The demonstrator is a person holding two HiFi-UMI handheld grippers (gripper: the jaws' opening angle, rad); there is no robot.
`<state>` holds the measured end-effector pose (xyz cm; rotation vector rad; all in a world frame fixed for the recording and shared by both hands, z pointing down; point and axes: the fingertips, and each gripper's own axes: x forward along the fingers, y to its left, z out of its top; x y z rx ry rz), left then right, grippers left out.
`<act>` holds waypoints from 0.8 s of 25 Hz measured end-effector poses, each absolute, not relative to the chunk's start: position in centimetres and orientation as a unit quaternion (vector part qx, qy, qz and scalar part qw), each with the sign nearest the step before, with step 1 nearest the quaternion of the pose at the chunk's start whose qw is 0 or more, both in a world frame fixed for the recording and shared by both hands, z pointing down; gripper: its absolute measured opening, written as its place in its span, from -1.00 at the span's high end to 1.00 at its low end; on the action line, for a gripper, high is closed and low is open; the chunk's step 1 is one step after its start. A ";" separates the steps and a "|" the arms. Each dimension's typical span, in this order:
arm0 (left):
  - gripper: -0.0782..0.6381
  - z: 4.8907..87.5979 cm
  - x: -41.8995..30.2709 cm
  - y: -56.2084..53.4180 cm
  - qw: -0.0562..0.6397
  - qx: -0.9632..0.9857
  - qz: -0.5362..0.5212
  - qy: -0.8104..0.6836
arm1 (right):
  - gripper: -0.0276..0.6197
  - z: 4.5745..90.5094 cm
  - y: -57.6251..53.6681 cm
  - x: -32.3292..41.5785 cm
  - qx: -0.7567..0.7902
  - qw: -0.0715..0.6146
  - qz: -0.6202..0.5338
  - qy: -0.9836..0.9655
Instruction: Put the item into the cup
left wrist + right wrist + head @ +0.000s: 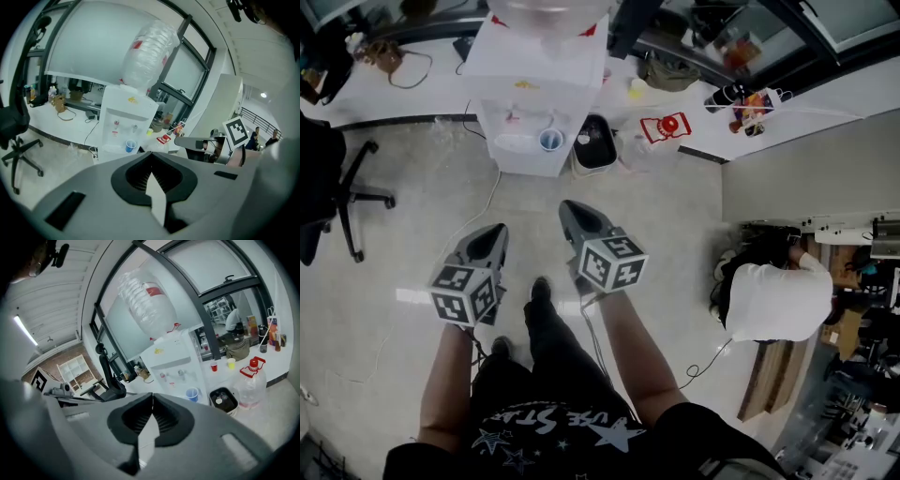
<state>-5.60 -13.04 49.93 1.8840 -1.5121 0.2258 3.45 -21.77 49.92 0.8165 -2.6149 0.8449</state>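
The blue cup (550,140) is parked on the drip tray of the white water dispenser (534,80), right under the taps, with the big upturned water bottle (147,305) on top. A black bin (595,143) stands just to the right of the dispenser, and a clear jug with a red cap (251,383) is next to that. We're standing well back on the floor. Both tongs are pinched fully closed and empty: the left gripper (495,232) and right gripper (573,210) point toward the dispenser. There's an office chair (342,187) off to the left.
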 end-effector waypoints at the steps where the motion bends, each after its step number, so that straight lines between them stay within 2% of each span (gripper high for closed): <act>1: 0.76 49.6 -5.8 -12.4 0.350 0.729 0.085 -0.582 | 0.91 49.7 -21.1 3.2 0.279 0.141 0.287 -0.906; 7: 0.76 47.1 -6.9 -7.9 0.340 0.736 0.076 -0.580 | 0.91 48.0 -15.6 2.2 0.276 0.159 0.266 -0.910; 20: 0.76 41.3 -4.3 2.7 0.303 0.788 0.076 -0.530 | 0.91 41.6 -4.6 2.8 0.316 0.128 0.244 -0.908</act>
